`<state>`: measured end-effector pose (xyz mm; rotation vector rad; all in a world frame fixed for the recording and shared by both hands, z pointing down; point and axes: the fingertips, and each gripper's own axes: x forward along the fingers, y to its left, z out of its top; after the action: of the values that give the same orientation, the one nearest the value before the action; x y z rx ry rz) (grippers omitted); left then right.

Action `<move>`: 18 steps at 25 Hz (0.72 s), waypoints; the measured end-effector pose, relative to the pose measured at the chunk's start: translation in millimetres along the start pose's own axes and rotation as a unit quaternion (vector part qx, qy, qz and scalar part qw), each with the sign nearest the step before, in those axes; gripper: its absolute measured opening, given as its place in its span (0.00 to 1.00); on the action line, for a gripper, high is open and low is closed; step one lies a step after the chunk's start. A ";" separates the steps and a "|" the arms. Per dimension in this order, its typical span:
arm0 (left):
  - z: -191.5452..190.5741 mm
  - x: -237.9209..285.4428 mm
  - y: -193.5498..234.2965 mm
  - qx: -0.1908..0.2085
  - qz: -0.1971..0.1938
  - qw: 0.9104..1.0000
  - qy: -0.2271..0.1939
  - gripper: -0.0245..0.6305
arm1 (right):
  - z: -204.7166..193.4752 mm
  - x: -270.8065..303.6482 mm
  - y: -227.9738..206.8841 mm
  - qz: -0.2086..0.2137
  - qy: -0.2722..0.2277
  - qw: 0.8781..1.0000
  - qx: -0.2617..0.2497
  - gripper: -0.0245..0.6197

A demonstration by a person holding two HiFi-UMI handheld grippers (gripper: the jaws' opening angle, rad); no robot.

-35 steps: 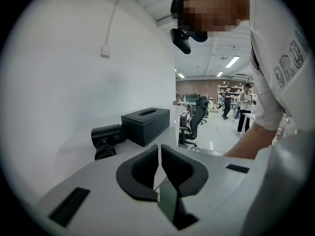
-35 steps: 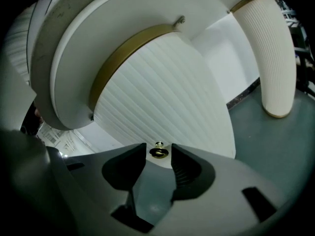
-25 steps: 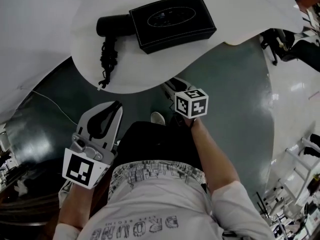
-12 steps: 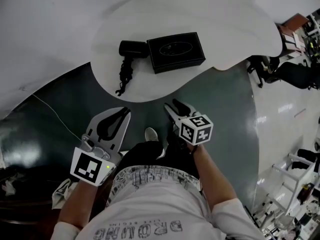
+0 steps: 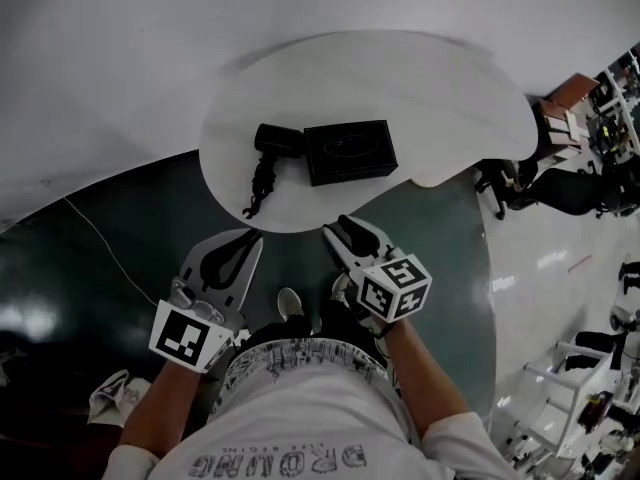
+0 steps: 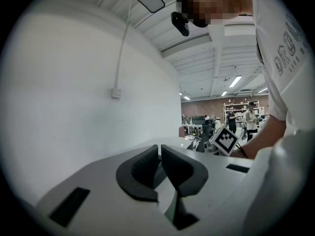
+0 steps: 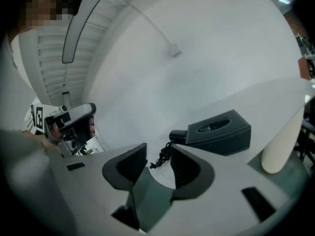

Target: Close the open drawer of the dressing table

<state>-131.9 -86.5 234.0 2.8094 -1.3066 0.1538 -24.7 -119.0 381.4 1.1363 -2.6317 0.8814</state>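
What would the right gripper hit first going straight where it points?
Probably the hair dryer's coiled cord on the table; depth is unclear. The right gripper, empty and open, has just been closing its jaws slightly.

Dressing table (image 5: 430,98) front out of sight beneath its top

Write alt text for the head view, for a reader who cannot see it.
From above, a person holds the left gripper and right gripper, both empty, before a rounded white table bearing a black box beside a black hair dryer. The right jaws stand apart, having just closed a little; the left jaws are together.
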 end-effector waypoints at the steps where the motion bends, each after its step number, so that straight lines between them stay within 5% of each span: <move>1: 2.7 -0.6 1.1 0.000 0.003 1.000 -0.003 0.10 | 7.8 -2.2 4.2 0.003 -0.004 1.000 -0.005 0.29; 18: 28.4 -15.4 27.4 -0.012 0.032 0.998 -0.054 0.09 | 85.6 -20.3 53.2 0.006 -0.038 0.996 -0.075 0.20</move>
<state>-160.6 -94.7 204.0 2.7915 -1.4116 -0.0118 -39.6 -126.1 279.9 1.1385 -2.7138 0.6422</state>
